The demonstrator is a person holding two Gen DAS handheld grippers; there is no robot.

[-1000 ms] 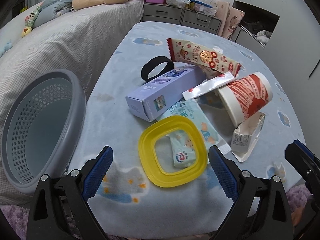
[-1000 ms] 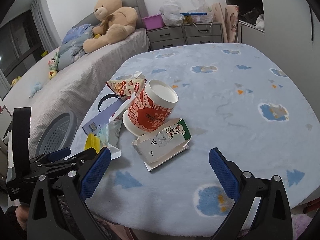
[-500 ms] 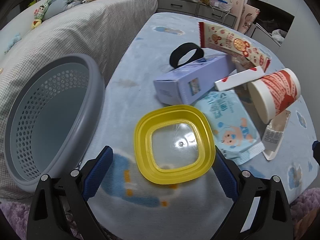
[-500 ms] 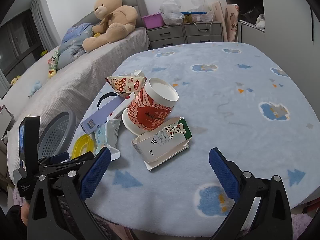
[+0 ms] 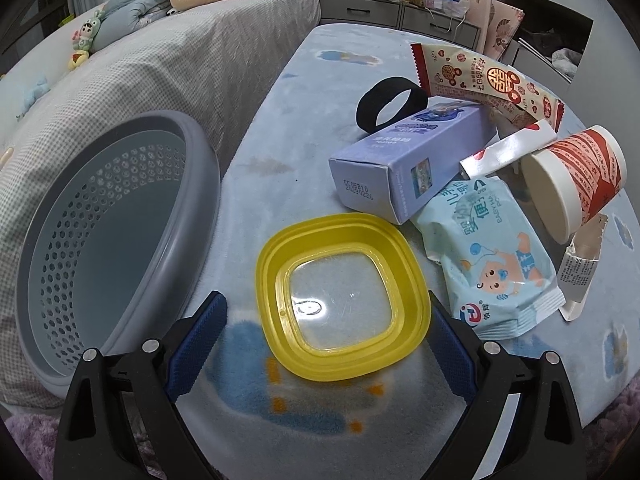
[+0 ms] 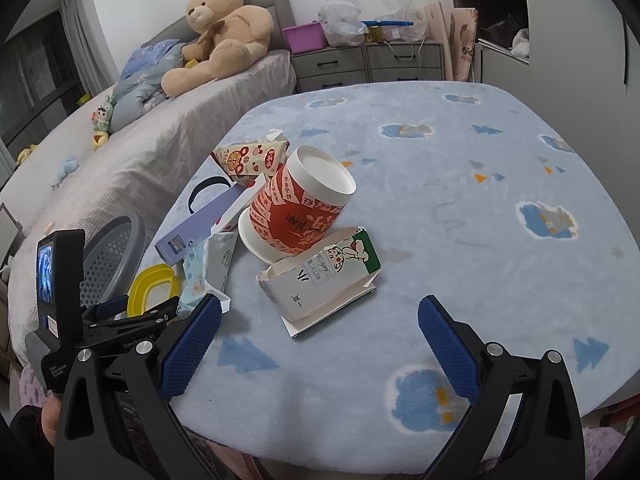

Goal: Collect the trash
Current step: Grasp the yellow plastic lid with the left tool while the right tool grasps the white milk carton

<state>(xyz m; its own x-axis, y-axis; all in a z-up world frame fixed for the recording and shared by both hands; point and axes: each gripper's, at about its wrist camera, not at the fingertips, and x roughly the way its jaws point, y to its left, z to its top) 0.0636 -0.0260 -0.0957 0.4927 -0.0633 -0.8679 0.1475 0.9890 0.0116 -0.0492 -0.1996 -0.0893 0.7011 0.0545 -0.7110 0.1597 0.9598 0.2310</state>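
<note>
Closing in over the last second, the left claw [image 5: 326, 320] is now gaping around the yellow lid [image 5: 343, 298] lying flat on the desk [image 5: 264, 152], right of the grey basket [image 5: 108, 236].

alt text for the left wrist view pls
The open left gripper straddles a yellow square lid lying flat on a light blue blanket, jaws not touching it. A grey perforated basket sits left; a purple box, wipes pack and red paper cup lie right.
</note>
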